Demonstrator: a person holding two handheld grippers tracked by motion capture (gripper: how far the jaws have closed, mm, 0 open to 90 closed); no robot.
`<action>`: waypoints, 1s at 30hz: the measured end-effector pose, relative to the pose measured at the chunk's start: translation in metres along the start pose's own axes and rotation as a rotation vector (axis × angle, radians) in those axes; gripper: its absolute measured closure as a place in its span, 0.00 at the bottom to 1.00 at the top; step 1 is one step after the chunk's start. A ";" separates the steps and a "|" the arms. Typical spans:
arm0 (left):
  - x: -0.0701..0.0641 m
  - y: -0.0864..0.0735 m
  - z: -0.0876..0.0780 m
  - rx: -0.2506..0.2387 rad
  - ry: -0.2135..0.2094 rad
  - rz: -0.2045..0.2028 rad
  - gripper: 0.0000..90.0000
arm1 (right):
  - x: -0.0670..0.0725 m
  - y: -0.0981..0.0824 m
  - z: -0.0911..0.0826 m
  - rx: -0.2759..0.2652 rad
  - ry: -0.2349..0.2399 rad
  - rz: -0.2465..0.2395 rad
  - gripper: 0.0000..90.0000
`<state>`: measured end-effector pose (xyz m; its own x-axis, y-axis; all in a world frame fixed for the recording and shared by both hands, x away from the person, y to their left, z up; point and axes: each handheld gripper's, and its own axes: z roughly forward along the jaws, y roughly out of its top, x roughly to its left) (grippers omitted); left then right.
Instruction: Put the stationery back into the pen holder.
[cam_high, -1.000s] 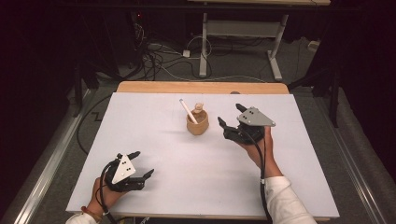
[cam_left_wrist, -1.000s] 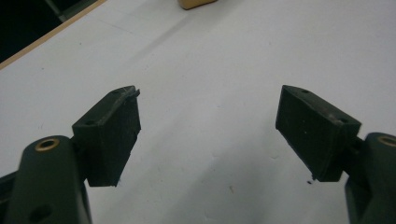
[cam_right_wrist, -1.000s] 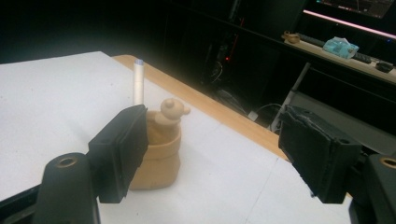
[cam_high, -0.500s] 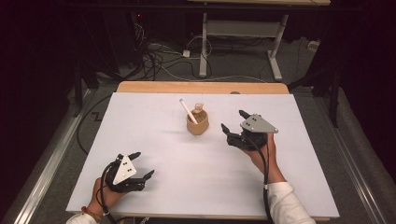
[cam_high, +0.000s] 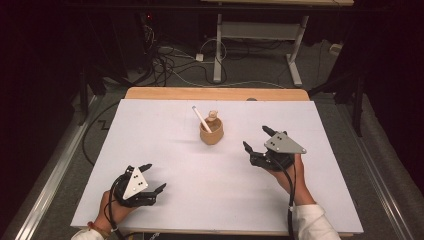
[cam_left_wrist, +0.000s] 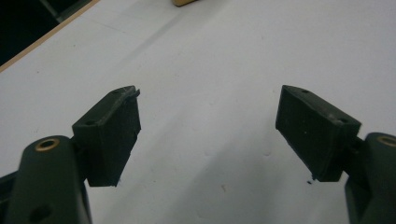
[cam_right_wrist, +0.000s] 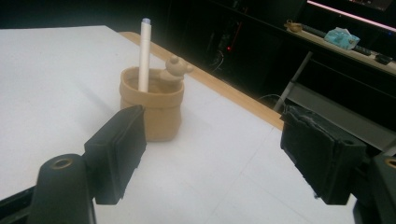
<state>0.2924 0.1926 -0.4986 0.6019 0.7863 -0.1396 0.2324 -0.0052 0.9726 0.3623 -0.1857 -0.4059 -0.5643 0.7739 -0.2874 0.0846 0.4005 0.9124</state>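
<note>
The pot (cam_high: 211, 133) with its pen (cam_high: 201, 119) stands mid-table, near the right gripper (cam_high: 258, 140), jaws wide and empty; approach level, straddling the pot without tipping it; left gripper (cam_high: 152, 177) waits wide near the front edge.

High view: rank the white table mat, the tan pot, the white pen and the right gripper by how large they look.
1. white table mat, by far the largest.
2. right gripper with its grey plate.
3. tan pot, somewhat smaller.
4. white pen, the thinnest; it stands tilted in the pot, so its lower end is hidden.
</note>
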 end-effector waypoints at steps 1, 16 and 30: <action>0.000 0.000 0.000 -0.002 0.000 -0.003 0.23 | 0.000 -0.001 -0.002 0.000 0.000 -0.006 0.25; -0.001 0.000 0.000 0.001 0.012 0.013 0.23 | 0.004 -0.010 -0.028 -0.031 -0.003 -0.037 0.25; -0.003 0.000 0.000 0.003 0.005 0.016 0.23 | -0.003 -0.027 -0.051 -0.010 -0.021 -0.035 0.25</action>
<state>0.2910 0.1903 -0.4988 0.6016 0.7893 -0.1231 0.2251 -0.0197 0.9741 0.3199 -0.2237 -0.4151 -0.5494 0.7696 -0.3254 0.0567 0.4229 0.9044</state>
